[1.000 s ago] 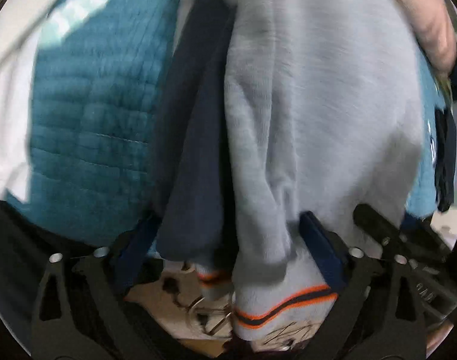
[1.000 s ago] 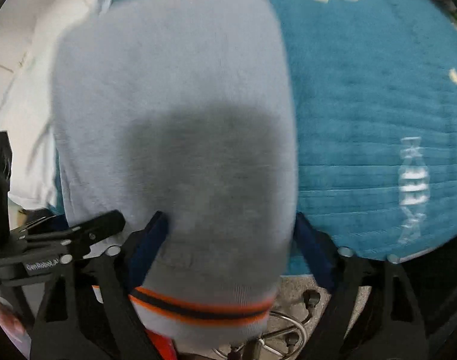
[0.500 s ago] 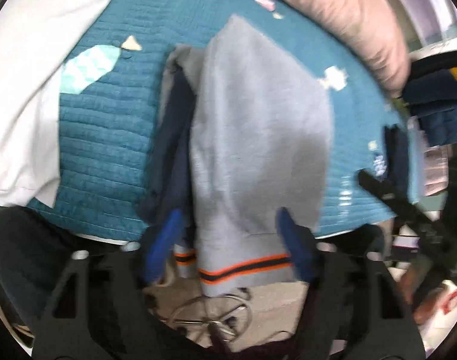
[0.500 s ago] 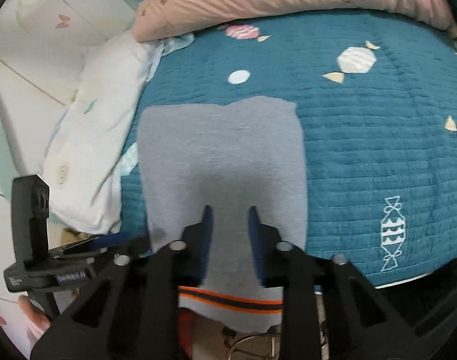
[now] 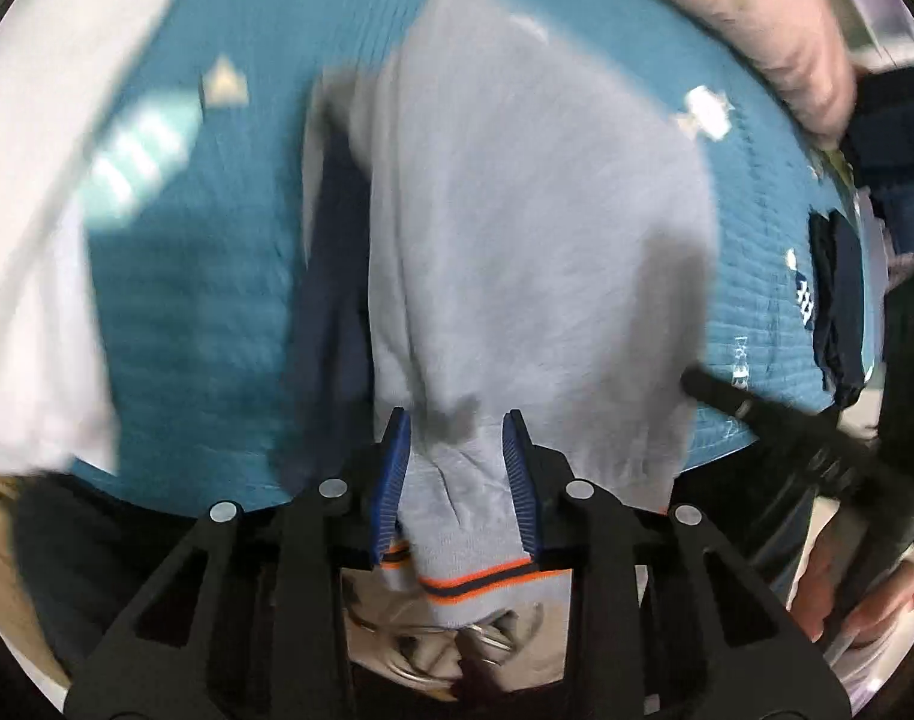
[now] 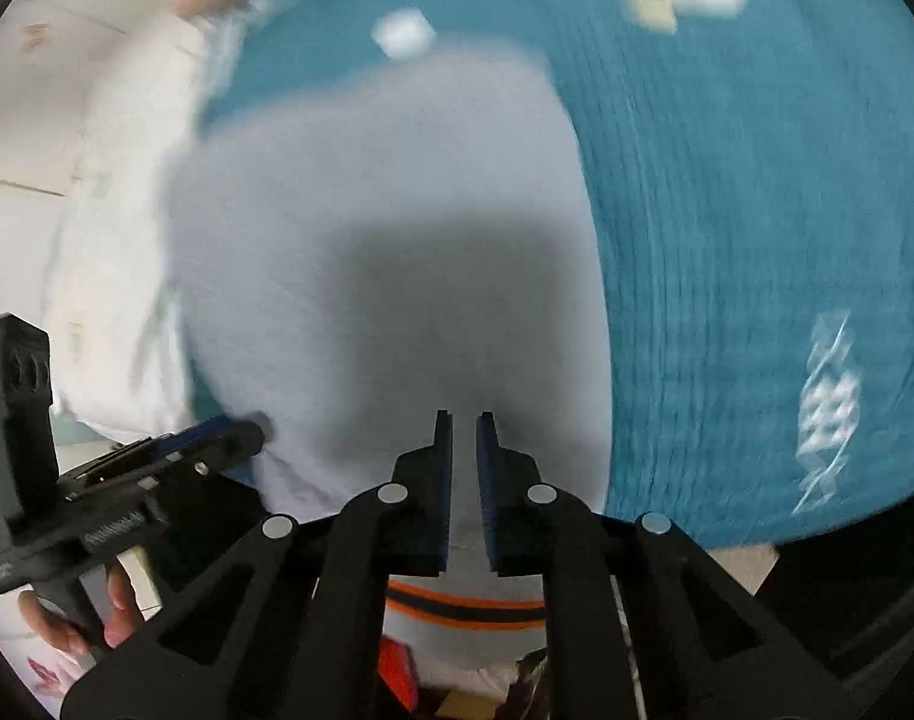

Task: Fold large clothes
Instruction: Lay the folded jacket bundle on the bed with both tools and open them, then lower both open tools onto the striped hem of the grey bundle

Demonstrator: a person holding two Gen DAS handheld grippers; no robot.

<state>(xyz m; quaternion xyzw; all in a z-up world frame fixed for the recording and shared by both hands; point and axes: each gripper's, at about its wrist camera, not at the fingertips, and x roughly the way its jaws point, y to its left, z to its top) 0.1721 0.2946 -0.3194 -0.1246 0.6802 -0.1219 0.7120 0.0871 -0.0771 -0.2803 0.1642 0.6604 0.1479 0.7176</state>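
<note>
Lying on the teal quilt (image 5: 205, 324), the grey garment (image 5: 517, 228) hangs its striped hem over the near edge. Left gripper (image 5: 457, 420) is closing on bunched cloth, apparently pinching it; right gripper (image 6: 464, 420), also closing, clamps the hem's right part.

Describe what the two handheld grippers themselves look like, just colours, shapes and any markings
Both the left gripper and the right gripper have black plastic linkage arms with triangular cut-outs and round silver pivot pins. Their fingers carry ribbed blue pads. Seen from the right wrist camera, the left gripper's black body bears blurred white lettering, too soft to read. No cables or sleeves show.
</note>
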